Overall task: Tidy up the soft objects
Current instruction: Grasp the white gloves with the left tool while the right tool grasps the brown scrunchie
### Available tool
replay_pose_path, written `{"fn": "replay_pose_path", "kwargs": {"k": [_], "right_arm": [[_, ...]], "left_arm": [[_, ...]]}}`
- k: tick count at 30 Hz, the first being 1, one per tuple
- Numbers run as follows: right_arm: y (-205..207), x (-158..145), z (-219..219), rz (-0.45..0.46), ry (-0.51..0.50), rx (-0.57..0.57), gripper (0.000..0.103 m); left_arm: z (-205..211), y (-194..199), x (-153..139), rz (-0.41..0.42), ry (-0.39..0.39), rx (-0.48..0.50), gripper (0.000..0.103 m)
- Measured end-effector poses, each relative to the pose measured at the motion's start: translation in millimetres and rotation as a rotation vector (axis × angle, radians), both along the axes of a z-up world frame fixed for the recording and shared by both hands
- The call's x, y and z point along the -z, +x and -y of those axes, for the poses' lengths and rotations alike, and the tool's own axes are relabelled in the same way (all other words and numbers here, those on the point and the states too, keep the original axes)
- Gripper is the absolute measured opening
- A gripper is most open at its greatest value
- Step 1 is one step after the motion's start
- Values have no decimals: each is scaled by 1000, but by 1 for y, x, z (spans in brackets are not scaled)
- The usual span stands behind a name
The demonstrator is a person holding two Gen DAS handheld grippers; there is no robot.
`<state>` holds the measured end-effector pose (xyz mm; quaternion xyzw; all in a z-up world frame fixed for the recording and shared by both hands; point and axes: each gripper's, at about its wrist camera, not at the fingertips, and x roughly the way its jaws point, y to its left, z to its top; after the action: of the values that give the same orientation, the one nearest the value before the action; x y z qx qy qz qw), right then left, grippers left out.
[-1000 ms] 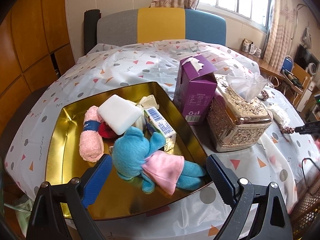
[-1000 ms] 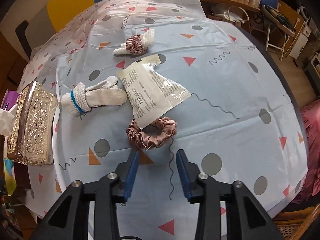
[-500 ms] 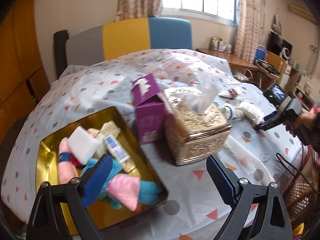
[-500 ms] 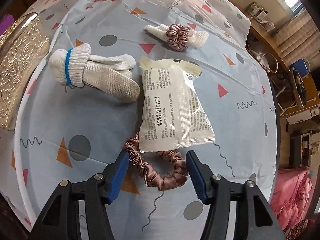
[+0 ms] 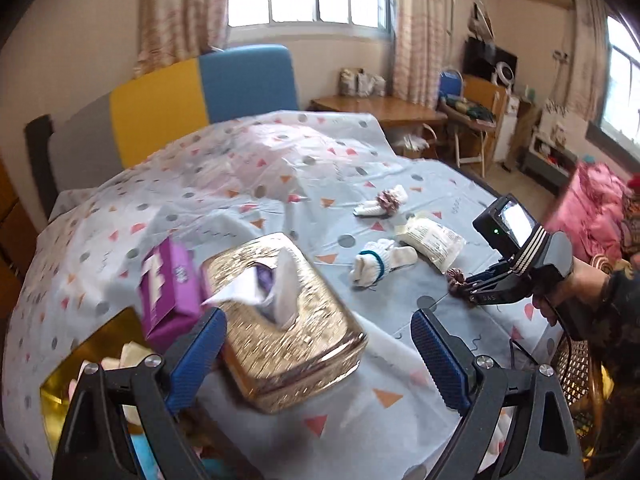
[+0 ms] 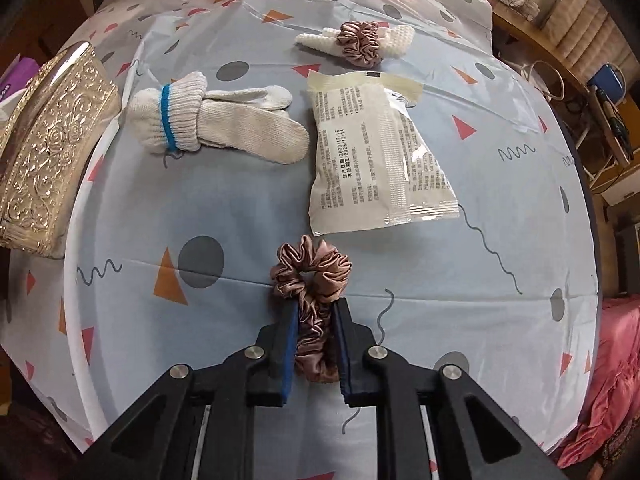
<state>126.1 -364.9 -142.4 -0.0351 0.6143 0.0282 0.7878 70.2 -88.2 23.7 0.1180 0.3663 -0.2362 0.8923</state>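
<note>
Pink scrunchies: 2, one (image 6: 316,300) pinched in right gripper (image 6: 314,344); other scrunchie (image 6: 360,42) far. Left gripper (image 5: 316,354) wide open, w/ nothing held.

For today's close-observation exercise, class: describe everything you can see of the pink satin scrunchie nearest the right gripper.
The scrunchie is a dusty pink ring of shiny, satin-like fabric, gathered into tight ruffles. The right gripper is shut on its near half, squeezing that part into a narrow band between the blue pads, while the far half fans out as a small open loop. It sits low over the patterned tablecloth; whether it touches the cloth cannot be told. It lies just short of the white sealed packet, with a small gap between them.
</note>
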Motion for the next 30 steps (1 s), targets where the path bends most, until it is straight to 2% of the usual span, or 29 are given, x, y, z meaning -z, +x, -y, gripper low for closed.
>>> {"fn": "replay_pose_path", "kwargs": {"k": [2,7,11,14,15,18,23,28,29,30], "right_arm": [[-2,1,5,13,21,22,16],[1,2,17,20,60,55,18],[1,3,19,23,58,66,18],[2,1,20,24,72,80,18],[0,0,19,25,77,84,18],[2,0,28,26,93,97,18],[5,-3,35,23,100,99,18],[5,-3,33,24,96,102,18],[5,-3,33,24,93,102,18],[5,-2,32,25,90,101,18]], "left_arm": [[22,14,1,-3,36,27,94],[83,47,19,-24,198,101,94],[134,69,49,-50,366,193,92],[163,83,75,-87,456,248,87],[172,88,85,-104,486,257,82],[187,107,112,-166,541,268,81],[203,135,143,-213,599,250,82],[213,151,166,-265,599,239,82],[215,152,169,-269,601,242,80],[216,152,171,-275,593,243,74]]}}
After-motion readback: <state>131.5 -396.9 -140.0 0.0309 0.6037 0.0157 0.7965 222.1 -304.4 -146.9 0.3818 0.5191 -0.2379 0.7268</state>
